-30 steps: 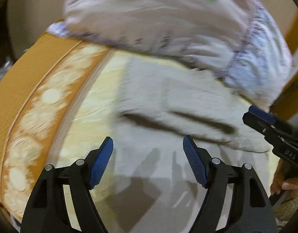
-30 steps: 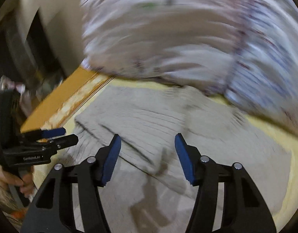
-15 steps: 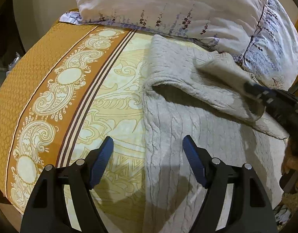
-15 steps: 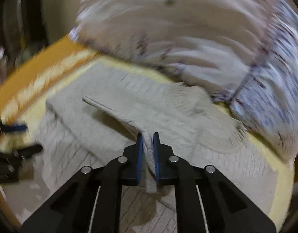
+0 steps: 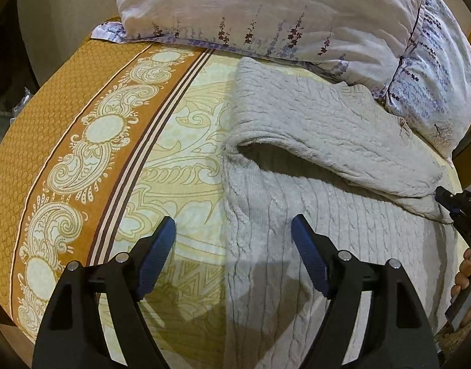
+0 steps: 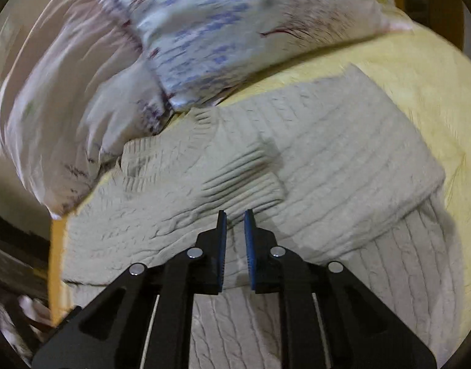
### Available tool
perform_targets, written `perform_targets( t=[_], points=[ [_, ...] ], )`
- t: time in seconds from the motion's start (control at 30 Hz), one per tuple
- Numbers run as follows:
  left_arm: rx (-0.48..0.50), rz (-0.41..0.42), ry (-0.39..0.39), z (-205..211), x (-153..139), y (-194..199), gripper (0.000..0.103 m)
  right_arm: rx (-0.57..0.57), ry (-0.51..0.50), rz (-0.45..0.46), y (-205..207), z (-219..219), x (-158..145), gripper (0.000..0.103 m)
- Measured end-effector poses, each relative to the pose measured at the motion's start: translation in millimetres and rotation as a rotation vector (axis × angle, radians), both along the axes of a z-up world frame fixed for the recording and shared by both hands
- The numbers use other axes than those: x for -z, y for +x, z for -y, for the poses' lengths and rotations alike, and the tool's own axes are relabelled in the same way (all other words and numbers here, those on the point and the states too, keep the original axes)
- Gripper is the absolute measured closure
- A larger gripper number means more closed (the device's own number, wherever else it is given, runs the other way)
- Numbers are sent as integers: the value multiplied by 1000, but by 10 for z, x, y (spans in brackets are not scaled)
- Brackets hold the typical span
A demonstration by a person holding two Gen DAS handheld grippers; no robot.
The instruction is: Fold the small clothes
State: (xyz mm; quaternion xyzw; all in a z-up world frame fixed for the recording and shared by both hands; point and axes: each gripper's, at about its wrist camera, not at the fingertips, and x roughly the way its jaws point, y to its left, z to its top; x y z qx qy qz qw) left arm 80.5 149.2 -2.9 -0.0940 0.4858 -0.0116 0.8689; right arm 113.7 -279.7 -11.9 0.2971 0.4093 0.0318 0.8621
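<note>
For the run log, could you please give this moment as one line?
left tongs: open above sweater edge | right tongs: just opening, nothing gripped | sleeve: folded across body

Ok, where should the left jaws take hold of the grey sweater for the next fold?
Probably the sweater's left side edge, below the folded-over sleeve. It lies straight and flat on the bedspread, so come from the bedspread side, sliding one jaw under. The left gripper hangs open right above it.
</note>
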Motion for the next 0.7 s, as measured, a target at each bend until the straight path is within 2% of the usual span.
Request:
perform_targets(
  t=[0.03, 0.07, 0.13, 0.23, 0.27, 0.4, 0.6, 0.7],
  points=[
    [-2, 0, 0, 3, 5, 0, 24, 3, 21, 12, 2, 43, -13, 68],
    [-4, 0, 0, 8, 3, -1, 24, 5, 33, 18, 12, 69, -10, 58],
    [-9, -1, -3, 10, -3, 3, 24, 0, 68, 14, 58, 121, 2, 56],
    [-16, -4, -17, -4, -15, 6, 24, 64, 44, 23, 83, 236, -42, 56],
    [-21, -5, -25, -14, -20, 1, 24, 68, 8, 9, 128, 274, -63, 56],
    [-21, -4, -19, -3, -22, -17, 24, -3, -36, -67, 209, 235, 12, 61],
    [-19, -3, -6, 31, -5, -7, 20, -42, -80, -43, 202, 93, 22, 60],
    [-19, -1, -2, 44, 6, -1, 18, -110, -196, -41, 218, -82, 13, 71]
  ],
)
